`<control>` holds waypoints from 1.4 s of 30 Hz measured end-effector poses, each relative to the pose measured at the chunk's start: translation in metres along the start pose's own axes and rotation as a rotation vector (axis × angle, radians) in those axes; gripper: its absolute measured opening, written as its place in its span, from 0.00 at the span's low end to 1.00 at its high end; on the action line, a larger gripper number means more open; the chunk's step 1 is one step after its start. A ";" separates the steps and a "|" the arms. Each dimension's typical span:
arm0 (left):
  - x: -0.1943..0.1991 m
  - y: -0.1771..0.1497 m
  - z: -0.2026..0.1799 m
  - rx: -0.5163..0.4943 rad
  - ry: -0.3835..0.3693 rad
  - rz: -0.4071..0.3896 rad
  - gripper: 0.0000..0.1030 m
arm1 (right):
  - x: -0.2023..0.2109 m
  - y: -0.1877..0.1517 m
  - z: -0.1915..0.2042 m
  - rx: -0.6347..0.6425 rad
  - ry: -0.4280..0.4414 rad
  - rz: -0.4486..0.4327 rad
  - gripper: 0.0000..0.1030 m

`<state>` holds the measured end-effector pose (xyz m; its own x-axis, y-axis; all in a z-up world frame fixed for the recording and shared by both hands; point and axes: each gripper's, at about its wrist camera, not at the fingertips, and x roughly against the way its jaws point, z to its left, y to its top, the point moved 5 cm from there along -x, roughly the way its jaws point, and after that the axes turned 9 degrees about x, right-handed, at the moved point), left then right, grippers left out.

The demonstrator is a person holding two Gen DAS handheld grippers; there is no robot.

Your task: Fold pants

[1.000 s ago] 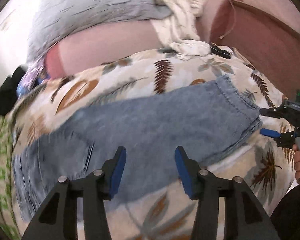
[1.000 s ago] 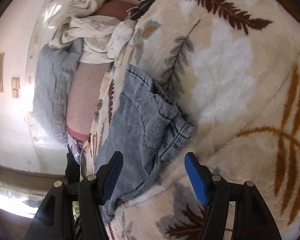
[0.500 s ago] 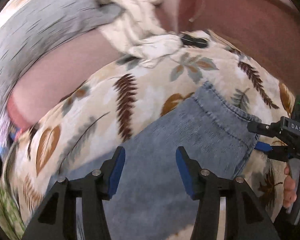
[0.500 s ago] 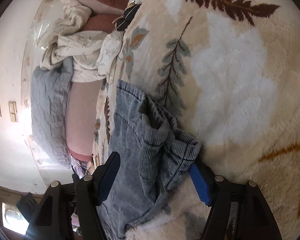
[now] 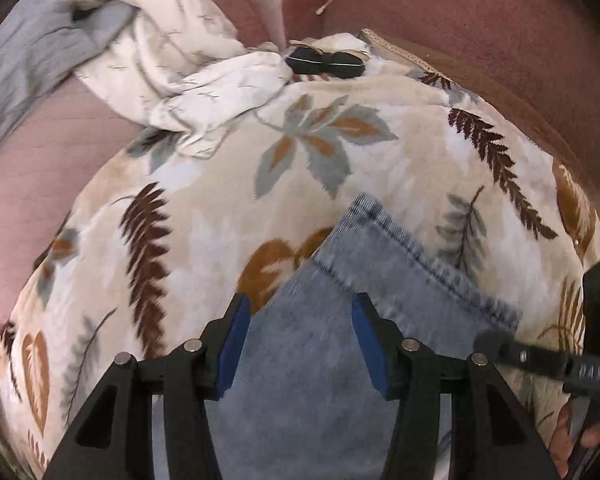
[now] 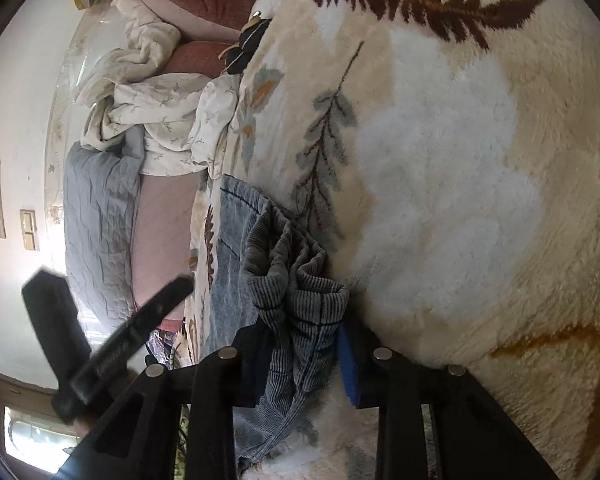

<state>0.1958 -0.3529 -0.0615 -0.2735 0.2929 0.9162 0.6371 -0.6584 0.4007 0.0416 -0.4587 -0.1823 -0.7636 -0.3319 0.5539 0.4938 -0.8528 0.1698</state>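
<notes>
The pants [image 5: 320,360] lay flat on a leafy blanket [image 5: 220,200] on the bed, with the waistband at the right side. The right claw [image 6: 304,356] had just been closing, and its blue pads were now clamped on the bunched waistband [image 6: 300,296] at the near corner. The left claw [image 5: 298,344] hung over the blue cloth near the far waistband corner [image 5: 364,208]. Its pads stood apart with nothing held between them.

This looked like the start of a fold: grabbing the waist end with both claws. One corner was caught; the other was not yet.

Next, the left claw would need to go down onto the far corner and pinch it. Then both claws could lift together and carry the waist over toward the legs. The cloth was soft and floppy, so a thin pinch might slip.
</notes>
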 end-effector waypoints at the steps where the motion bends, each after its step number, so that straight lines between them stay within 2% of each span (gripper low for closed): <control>1: -0.006 0.004 -0.002 -0.002 -0.017 0.012 0.52 | 0.000 0.000 -0.001 -0.003 0.004 0.000 0.29; 7: -0.024 0.020 -0.013 0.003 -0.122 0.042 0.52 | -0.001 -0.001 -0.001 0.001 0.013 0.004 0.29; 13: -0.039 0.029 -0.022 -0.016 -0.160 0.059 0.53 | -0.001 -0.001 -0.002 0.006 0.030 0.016 0.29; 16: -0.048 0.033 -0.028 0.004 -0.206 0.080 0.55 | -0.001 -0.001 0.000 0.012 0.029 0.016 0.29; 19: -0.062 0.032 -0.033 -0.020 -0.166 0.103 0.58 | -0.001 -0.001 0.000 0.015 0.028 0.015 0.29; 24: -0.073 0.030 -0.037 0.016 -0.174 0.089 0.60 | -0.002 0.000 0.000 0.013 0.031 0.021 0.29; 25: -0.073 0.029 -0.037 0.018 -0.178 0.083 0.59 | -0.002 0.000 0.000 0.012 0.032 0.022 0.29; 29: -0.067 0.026 -0.044 -0.014 -0.207 0.061 0.38 | -0.002 0.001 0.001 0.017 0.036 0.027 0.32; 32: -0.065 0.025 -0.051 -0.054 -0.193 0.039 0.33 | -0.002 0.001 0.002 0.016 0.033 0.025 0.33; 38: -0.063 0.028 -0.051 -0.050 -0.187 0.017 0.29 | -0.003 0.001 0.007 0.042 0.016 0.019 0.34; 42: -0.055 0.023 -0.047 -0.034 -0.186 -0.010 0.24 | -0.003 0.001 0.012 0.101 -0.012 0.015 0.29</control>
<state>0.1924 -0.4168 -0.1026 -0.1396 0.4205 0.8965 0.6093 -0.6771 0.4126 0.0495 -0.4534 -0.1743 -0.7511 -0.3393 0.5663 0.5452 -0.8026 0.2422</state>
